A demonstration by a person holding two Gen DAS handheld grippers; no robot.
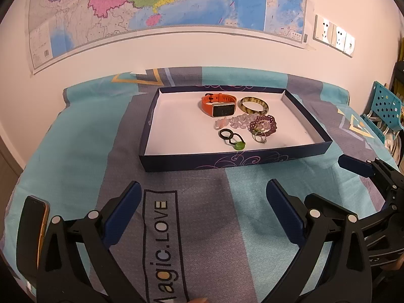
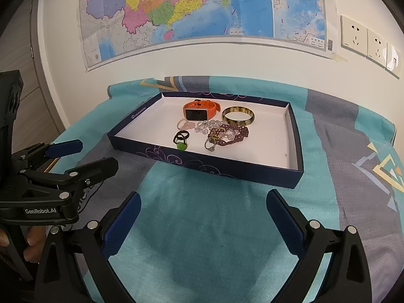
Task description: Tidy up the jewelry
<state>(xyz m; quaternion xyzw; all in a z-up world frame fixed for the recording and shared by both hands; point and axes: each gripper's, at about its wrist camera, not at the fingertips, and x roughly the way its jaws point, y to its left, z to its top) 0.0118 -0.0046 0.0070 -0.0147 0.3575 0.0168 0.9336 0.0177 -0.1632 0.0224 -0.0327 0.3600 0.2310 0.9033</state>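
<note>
Both grippers hover low over a bed covered in a teal-and-grey bedspread (image 1: 75,136). The left gripper (image 1: 203,209) has its jaws spread wide and empty; the right gripper (image 2: 203,223) likewise stands released, holding nothing.

A shallow navy box lid (image 1: 237,160) with a white floor lies on the bedspread at 12 o'clock of both grippers, well apart from the fingertips. All the jewelry sits inside it, gathered toward its right half.

- An orange smartwatch (image 1: 219,104) lies nearest the far wall.
- An amber bangle (image 1: 253,104) lies just beside it, at its 3 o'clock.
- A clear bead bracelet (image 1: 233,122) and a purple bead bracelet (image 1: 263,125) touch each other nearer the viewer.
- A metal ring (image 1: 260,137) lies at the purple beads' 6 o'clock.
- A black ring on a cord with a green pendant (image 1: 238,146) lies closest to the near wall.

A phone (image 1: 38,224) rests at 9 o'clock of the left gripper. A map (image 2: 202,7) hangs on the wall beyond.
</note>
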